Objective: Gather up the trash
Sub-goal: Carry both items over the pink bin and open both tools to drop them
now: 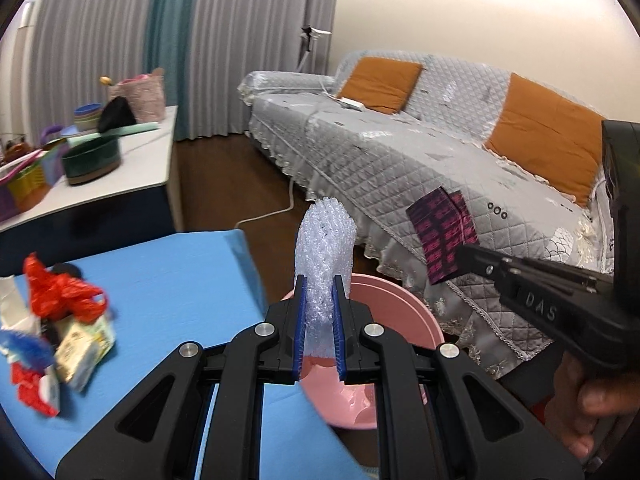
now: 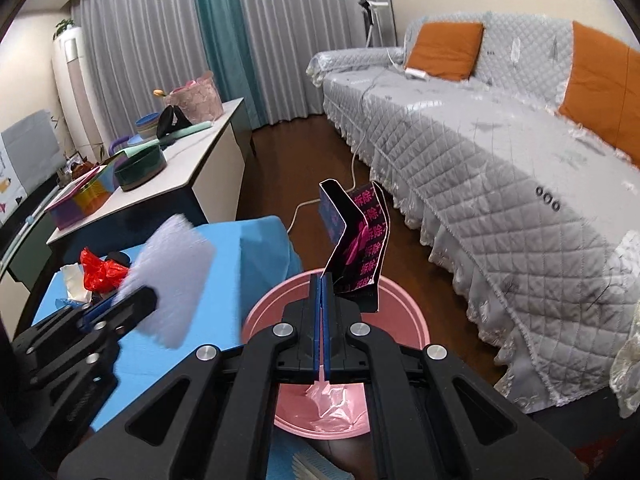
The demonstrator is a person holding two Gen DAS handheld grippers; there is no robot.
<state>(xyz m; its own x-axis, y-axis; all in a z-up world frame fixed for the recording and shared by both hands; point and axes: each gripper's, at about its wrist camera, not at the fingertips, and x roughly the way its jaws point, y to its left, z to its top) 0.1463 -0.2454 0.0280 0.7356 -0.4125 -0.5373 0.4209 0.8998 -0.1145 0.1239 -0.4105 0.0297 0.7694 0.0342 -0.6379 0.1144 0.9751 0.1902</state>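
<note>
1. A long sofa (image 1: 420,152) with a grey quilted cover and orange cushions (image 1: 380,82).
2. Grey curtains (image 2: 152,52) hang by the cream wall (image 1: 460,16).
3. The floor (image 2: 296,156) is dark brown wood.

The pink bin (image 2: 394,322) stands in the gap between the blue table (image 1: 172,276) and the sofa (image 1: 400,168), its mouth open from above. Both grippers' loads, bubble wrap (image 1: 325,256) and a black-and-pink carton (image 2: 358,248), hang over it, close together. Remaining trash (image 1: 60,320) crowds the table's far left.
</note>
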